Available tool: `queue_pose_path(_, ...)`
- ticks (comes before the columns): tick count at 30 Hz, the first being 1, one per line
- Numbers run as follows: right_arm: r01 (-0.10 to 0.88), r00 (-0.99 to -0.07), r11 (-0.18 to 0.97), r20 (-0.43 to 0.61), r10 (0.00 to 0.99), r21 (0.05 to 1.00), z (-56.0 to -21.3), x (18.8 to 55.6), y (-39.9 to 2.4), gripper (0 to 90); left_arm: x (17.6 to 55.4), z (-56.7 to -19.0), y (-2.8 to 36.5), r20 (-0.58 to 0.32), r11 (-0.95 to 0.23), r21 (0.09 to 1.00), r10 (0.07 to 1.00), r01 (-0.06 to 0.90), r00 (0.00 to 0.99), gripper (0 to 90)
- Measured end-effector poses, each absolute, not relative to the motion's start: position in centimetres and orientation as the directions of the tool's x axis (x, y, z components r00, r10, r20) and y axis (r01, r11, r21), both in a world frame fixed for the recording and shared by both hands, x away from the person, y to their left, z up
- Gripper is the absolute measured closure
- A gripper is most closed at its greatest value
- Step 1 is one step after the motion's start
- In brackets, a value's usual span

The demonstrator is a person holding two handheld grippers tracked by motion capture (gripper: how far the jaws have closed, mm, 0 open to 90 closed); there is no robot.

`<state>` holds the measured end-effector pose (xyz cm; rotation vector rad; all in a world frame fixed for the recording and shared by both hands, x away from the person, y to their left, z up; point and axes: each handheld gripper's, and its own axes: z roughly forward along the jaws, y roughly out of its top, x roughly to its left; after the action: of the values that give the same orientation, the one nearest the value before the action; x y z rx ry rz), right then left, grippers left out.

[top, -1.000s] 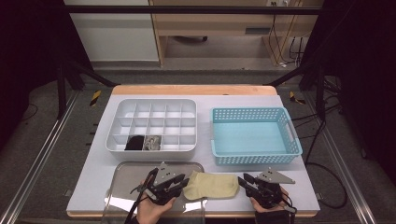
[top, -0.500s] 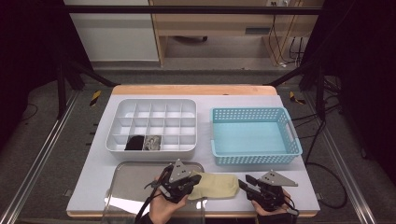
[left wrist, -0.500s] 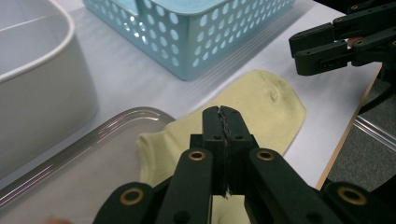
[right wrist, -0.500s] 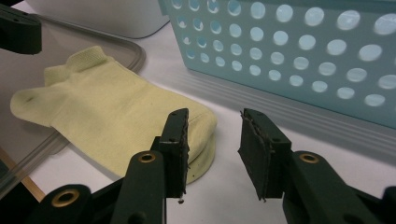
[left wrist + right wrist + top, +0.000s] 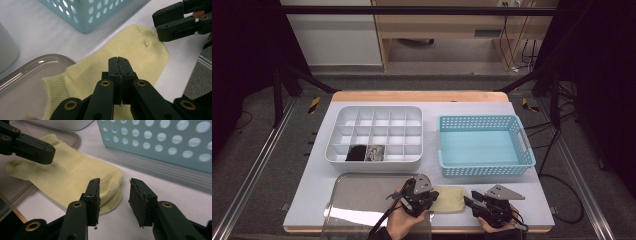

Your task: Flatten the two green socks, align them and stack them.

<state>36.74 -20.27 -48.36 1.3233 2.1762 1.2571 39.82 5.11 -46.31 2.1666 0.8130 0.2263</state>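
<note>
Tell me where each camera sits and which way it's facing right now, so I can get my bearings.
High view: above the near table edge, looking forward and down at the table, divided box and basket; both hands enter at the bottom.
Left gripper view: on the left gripper, looking past its shut jaws across the yellow sock toward the right gripper.
Right gripper view: on the right gripper, jaws apart, facing the sock's toe end and the basket wall.
All three views share the sock and basket.
</note>
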Motion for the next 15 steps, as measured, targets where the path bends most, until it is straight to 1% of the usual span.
queue_pose_path(7, 0.586, -0.532, 0.204, 0.182, 0.827, 0.784, -48.8, 37.0, -19.8, 60.5, 40.1, -47.2, 4.9, -0.100, -0.503, 0.712, 0.618, 0.490, 0.780, 89.5)
queue_pose_path(13, 0.589, -0.540, 0.222, 0.174, 0.824, 0.777, -49.0, 37.0, -19.5, 62.8, 40.1, -47.4, 4.6, -0.097, -0.512, 0.706, 0.614, 0.489, 0.783, 89.5)
queue_pose_path(15, 0.589, -0.537, 0.221, 0.171, 0.826, 0.777, -49.1, 37.0, -19.5, 66.4, 40.1, -47.6, 4.4, -0.092, -0.521, 0.702, 0.609, 0.485, 0.788, 89.5)
